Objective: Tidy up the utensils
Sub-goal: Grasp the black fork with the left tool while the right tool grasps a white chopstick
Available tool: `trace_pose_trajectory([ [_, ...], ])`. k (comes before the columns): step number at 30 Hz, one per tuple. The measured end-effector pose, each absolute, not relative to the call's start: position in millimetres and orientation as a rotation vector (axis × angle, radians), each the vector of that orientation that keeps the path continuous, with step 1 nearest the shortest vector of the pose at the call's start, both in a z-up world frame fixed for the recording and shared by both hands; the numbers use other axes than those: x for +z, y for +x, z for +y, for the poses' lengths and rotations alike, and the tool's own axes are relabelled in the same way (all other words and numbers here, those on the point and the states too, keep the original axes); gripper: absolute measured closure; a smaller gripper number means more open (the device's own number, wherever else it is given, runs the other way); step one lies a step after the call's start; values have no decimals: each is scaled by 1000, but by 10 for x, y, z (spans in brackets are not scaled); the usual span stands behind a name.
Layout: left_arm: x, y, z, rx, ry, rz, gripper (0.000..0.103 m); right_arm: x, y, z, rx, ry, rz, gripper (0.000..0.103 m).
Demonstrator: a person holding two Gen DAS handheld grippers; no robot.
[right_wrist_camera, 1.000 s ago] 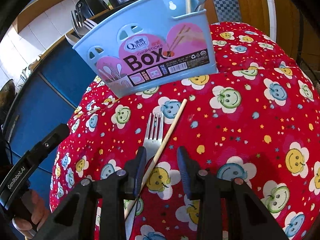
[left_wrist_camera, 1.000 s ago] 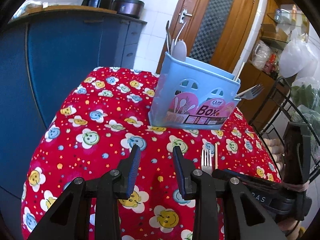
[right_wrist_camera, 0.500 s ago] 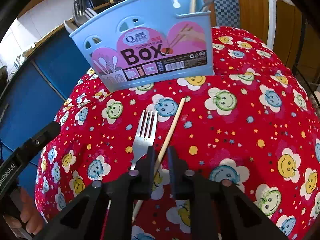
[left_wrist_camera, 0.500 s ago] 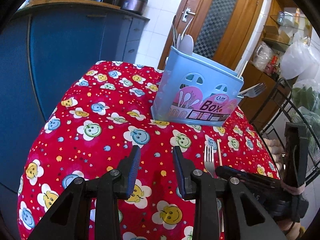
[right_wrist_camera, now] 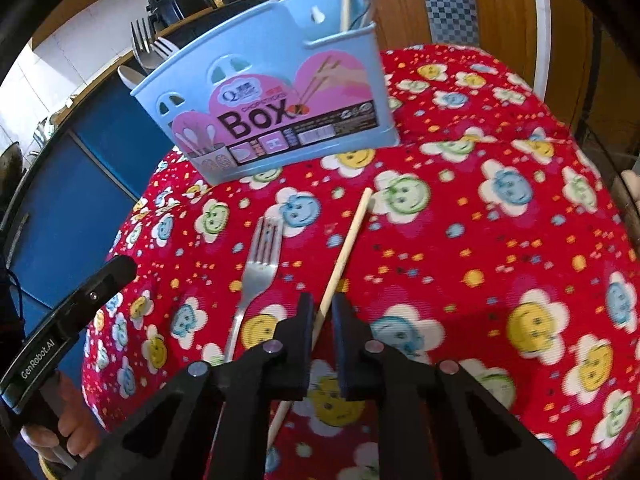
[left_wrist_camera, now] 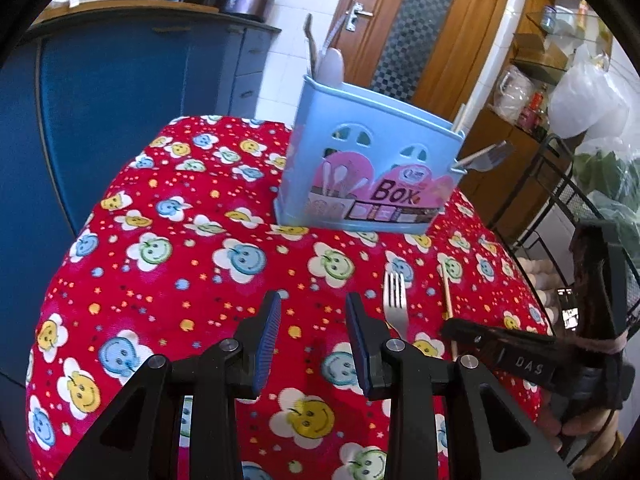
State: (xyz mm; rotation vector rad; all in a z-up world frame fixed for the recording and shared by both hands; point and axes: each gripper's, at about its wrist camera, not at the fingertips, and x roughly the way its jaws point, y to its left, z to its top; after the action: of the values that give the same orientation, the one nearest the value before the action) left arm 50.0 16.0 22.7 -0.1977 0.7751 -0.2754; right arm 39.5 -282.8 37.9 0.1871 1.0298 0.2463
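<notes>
red cloth, woven and printed with smiling flower faces in yellow, blue and green, covers the whole rounded worktop. at its far side we see a pale blue plastic utensil box, straight-walled with arched cut-outs near the rim and a pink label reading "box". metal forks stand in its left end, and thin wooden sticks rise from its right end.

on the cloth, near of the box, lie two loose pieces. a steel fork rests flat with its tines toward the box. just right of it, apart from it, a slim round wooden chopstick points toward the box at a slant.

our right gripper has matte black angular fingers, and its jaws have just been closing; they are now clamped on the near part of the chopstick, which runs on between them and out below. whether the stick's far tip rests on the cloth we cannot tell.

our left gripper hovers over bare cloth to the left of the fork. its jaws stand apart with nothing between them, and the ribbed blue pads on their inner faces show clearly. from this side the chopstick is a thin pale line right of the fork, running under the black body of the right gripper.

behind the worktop stands a blue cabinet and a brown wooden door.
</notes>
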Motion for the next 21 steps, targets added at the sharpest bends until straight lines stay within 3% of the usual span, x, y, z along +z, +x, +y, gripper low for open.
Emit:
trace_pose_trajectory([
  [21,147,505,-205,-323,-162,860,69,303,588,-2955,276,109,1082,90],
])
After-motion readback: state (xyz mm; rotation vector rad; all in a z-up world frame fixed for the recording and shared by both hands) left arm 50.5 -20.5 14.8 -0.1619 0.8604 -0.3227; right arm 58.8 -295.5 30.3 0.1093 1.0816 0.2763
